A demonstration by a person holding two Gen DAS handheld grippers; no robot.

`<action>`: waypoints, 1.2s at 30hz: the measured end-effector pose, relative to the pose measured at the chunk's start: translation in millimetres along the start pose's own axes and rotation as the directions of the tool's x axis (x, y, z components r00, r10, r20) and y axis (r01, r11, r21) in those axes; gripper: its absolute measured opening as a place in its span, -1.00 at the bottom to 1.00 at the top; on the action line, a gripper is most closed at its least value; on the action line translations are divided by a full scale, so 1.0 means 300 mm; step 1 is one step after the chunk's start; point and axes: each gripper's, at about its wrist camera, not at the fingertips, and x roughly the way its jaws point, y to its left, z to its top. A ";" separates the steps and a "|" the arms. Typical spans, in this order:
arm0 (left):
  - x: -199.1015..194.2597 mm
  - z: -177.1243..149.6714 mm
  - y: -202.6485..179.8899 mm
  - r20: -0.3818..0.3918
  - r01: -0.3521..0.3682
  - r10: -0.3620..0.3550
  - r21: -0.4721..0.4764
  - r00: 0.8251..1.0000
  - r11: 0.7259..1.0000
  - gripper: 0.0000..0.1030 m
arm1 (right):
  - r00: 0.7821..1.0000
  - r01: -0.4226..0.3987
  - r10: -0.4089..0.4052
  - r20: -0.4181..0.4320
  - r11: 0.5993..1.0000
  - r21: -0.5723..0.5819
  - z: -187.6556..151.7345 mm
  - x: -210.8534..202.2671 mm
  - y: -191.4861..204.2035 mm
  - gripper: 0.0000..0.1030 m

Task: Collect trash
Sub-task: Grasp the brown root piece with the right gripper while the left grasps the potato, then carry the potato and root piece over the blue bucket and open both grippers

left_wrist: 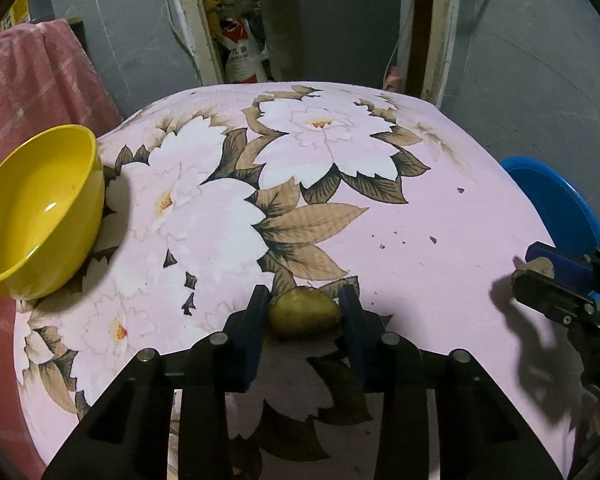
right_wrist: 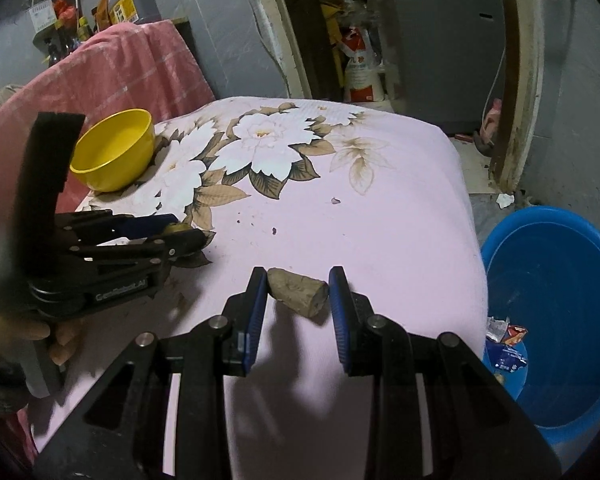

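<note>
Left wrist view: a yellow-green fruit piece (left_wrist: 305,312) lies on the table's pink floral cloth (left_wrist: 420,240), and the left tool (left_wrist: 305,312) pinches it, both blue pads touching its sides. In the right wrist view, a brown stub of root or peel (right_wrist: 298,290) sits pressed between the blue pads of the right tool (right_wrist: 298,292), above the cloth near the table's right edge. Small dark crumbs (right_wrist: 274,231) dot the cloth between the two tools. A yellow bowl (left_wrist: 40,208) stands at the table's far left corner beside a pink towel (right_wrist: 120,68). Below the right edge, a blue basin (right_wrist: 556,312) holds crumpled wrappers (right_wrist: 506,346). A hand (right_wrist: 52,340) grips the left tool's handle.
</note>
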 end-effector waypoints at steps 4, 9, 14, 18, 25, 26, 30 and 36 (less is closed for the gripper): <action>-0.016 -0.011 0.008 -0.001 0.024 -0.024 -0.032 1.000 0.999 -0.41 | 1.000 0.001 -0.001 0.008 1.000 0.007 -0.009 -0.023 -0.002 0.10; -0.070 -0.058 -0.009 0.021 0.056 -0.055 -0.086 0.998 0.995 -0.42 | 1.000 0.001 -0.001 0.024 1.000 0.016 -0.036 -0.059 0.008 0.10; -0.154 -0.148 -0.006 0.092 0.123 -0.106 -0.197 0.990 0.973 -0.43 | 0.998 -0.010 0.007 0.063 0.999 0.040 -0.099 -0.105 0.029 0.10; -0.235 -0.199 -0.011 0.172 0.155 -0.115 -0.241 0.978 0.958 -0.43 | 0.994 -0.021 0.016 0.108 0.999 0.046 -0.148 -0.157 0.058 0.10; -0.401 -0.232 -0.062 0.361 0.220 -0.118 -0.255 0.925 0.942 -0.43 | 0.973 -0.024 0.015 0.232 0.999 0.036 -0.178 -0.283 0.081 0.10; -0.424 -0.233 -0.067 0.392 0.230 -0.120 -0.246 0.912 0.942 -0.43 | 0.968 -0.021 0.012 0.251 0.999 0.033 -0.178 -0.303 0.083 0.10; -0.526 -0.225 -0.098 0.492 0.252 -0.122 -0.207 0.862 0.945 -0.43 | 0.934 0.006 -0.012 0.357 1.000 0.019 -0.171 -0.418 0.086 0.10; -0.638 -0.202 -0.178 0.601 0.271 -0.132 -0.145 0.788 0.952 -0.43 | 0.872 0.060 -0.064 0.486 0.998 0.024 -0.153 -0.587 0.052 0.10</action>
